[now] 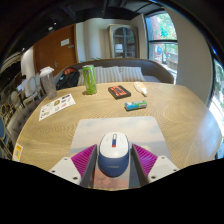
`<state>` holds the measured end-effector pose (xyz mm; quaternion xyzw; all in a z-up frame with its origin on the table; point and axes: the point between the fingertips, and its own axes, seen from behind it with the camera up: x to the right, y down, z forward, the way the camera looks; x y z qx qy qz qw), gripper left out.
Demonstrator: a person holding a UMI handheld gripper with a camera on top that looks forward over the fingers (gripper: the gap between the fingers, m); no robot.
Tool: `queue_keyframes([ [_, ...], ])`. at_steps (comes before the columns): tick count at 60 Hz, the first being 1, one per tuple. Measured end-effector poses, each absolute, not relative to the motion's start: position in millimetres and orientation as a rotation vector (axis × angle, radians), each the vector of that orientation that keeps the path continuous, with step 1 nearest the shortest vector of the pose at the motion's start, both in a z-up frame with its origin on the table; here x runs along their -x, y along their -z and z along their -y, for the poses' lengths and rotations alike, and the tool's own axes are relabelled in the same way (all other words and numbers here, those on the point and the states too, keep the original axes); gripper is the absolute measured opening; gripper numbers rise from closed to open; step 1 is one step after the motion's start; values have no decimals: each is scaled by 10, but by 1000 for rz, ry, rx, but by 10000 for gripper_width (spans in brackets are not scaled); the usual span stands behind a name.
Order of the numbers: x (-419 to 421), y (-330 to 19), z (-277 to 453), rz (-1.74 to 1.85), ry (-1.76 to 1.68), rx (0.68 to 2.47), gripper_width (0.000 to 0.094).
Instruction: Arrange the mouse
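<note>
the mouse (113, 152) sits between the gripper (113, 160) pads (84, 159), over the near edge of the grey mat (120, 128) on the table (180, 115). the pads seem to pinch its sides, though contact is hard to confirm. it looks light, rigid and smooth-shelled, so likely slippery; the flatter flanks are the best hold. its rear end and underside are hidden.

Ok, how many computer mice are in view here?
1. The white and blue computer mouse sits between the fingers at the near edge of the grey mouse mat on the round wooden table.
</note>
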<state>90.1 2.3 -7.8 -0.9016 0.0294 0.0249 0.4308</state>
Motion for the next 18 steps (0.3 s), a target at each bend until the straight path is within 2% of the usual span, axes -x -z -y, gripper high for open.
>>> queue_keyframes([
  [3,-869,24,48,-67,-75,2234,847],
  [5,-847,-29,117,-60,-81,2218,892],
  [6,-823,-58,162,-52,-89,2210,843],
  [18,-725,-340,858,5,-85,2137,841],
])
